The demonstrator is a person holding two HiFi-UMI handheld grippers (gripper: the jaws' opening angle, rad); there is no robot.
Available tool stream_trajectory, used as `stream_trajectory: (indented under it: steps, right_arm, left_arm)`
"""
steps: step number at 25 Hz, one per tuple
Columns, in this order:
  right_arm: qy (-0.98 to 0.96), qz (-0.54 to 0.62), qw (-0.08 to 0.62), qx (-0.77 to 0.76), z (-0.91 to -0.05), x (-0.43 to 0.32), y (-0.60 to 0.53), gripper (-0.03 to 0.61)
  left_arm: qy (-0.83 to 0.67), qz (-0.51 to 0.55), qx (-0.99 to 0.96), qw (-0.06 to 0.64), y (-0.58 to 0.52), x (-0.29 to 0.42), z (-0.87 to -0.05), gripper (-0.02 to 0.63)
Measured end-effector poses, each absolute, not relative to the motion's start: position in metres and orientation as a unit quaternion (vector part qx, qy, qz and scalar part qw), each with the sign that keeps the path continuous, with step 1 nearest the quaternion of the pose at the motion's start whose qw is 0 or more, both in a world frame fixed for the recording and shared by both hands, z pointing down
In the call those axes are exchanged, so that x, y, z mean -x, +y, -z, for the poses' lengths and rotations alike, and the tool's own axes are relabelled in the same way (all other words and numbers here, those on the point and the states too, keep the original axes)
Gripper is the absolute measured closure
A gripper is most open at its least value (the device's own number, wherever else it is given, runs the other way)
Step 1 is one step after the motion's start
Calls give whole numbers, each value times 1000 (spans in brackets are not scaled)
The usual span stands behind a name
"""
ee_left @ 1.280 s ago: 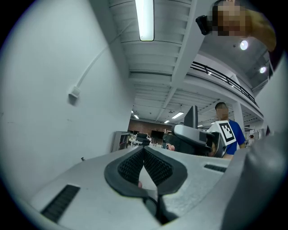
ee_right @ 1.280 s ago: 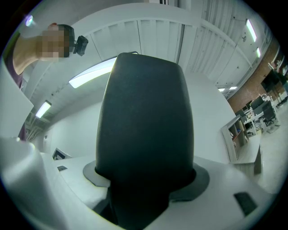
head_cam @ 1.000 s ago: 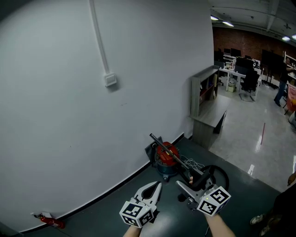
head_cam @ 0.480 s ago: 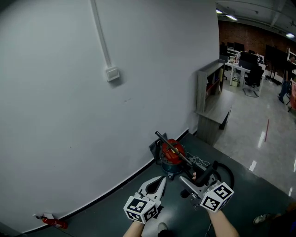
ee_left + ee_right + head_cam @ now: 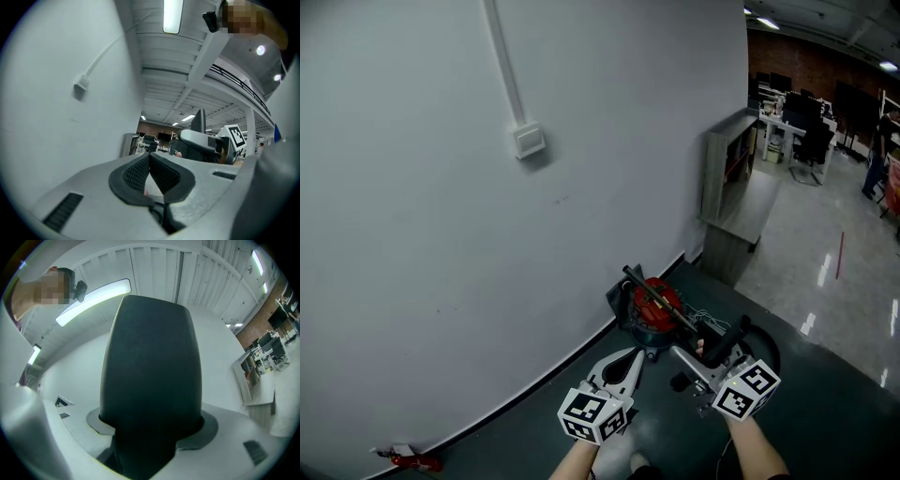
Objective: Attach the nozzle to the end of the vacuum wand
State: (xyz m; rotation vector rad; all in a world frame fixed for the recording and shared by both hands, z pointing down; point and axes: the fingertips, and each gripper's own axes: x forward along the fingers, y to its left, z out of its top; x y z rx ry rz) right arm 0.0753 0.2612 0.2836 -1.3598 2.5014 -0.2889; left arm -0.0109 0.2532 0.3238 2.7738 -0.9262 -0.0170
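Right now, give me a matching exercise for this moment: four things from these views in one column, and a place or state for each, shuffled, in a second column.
Things:
1. left gripper
2. right gripper
3. red vacuum cleaner
4. switch box

Places or states:
A. fixed on the white wall
B. shut on the black nozzle
C. jaws shut, nothing between them
D. on the dark floor, close to the wall

Pairs: 1-C; 2-B; 3-D; 4-A
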Motion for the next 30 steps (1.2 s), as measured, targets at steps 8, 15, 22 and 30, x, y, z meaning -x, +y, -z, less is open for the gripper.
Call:
stream_trajectory:
  steps: [8,15,22,30]
  right_arm:
    - [855,105,137,489,-287,-75,224,250]
    - [853,107,133,493,-293,-90,184,250]
    - [858,116,132,482,-301,-108,127,250]
    - [864,131,130,468,-314,-128,70,250]
  left_arm:
    - [-304,1,-945,122,211,16,-332,609]
    - [-304,4,-944,129,170,5,-341,608]
    - [-319,3,-938,140,117,-8,-351,609]
    - [-334,-7,-930,152,67,-26,-366,608]
